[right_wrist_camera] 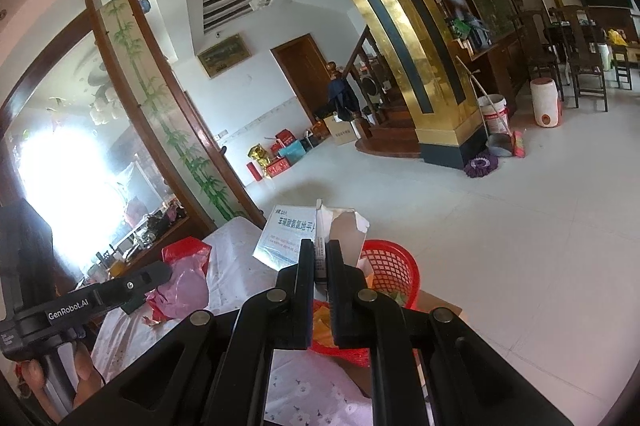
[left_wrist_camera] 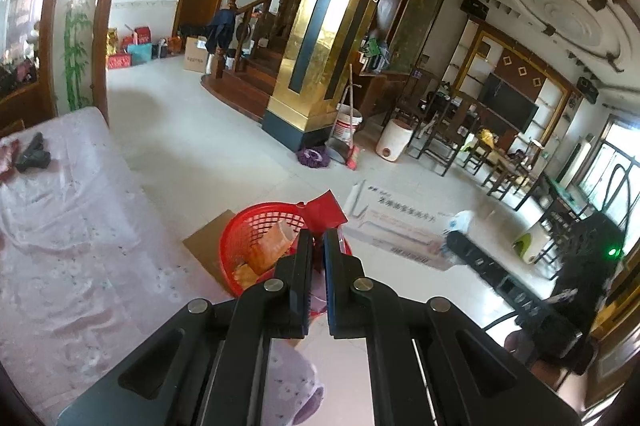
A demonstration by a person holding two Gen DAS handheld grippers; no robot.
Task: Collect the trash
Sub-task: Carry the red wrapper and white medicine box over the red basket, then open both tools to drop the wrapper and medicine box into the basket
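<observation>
A red plastic basket [left_wrist_camera: 256, 226] stands on the floor beside the covered table and holds orange and tan scraps. It also shows in the right wrist view [right_wrist_camera: 394, 266]. My left gripper [left_wrist_camera: 318, 236] is shut on a red piece of wrapping [left_wrist_camera: 324, 211], held over the basket's near rim. My right gripper [right_wrist_camera: 320, 246] is shut on a flattened white medicine box [right_wrist_camera: 292, 236] with torn flaps, held above the basket. The left gripper's body [right_wrist_camera: 100, 294] shows at the left of the right wrist view, over the table.
The table has a pale floral cloth [left_wrist_camera: 68, 226]. Red and pink plastic bags [right_wrist_camera: 180, 274] and a black object [left_wrist_camera: 34, 155] lie on it. A flat cardboard box [left_wrist_camera: 400, 230] and a black strip [left_wrist_camera: 480, 258] lie on the white floor. A gold pillar [left_wrist_camera: 320, 65], bucket and broom stand behind.
</observation>
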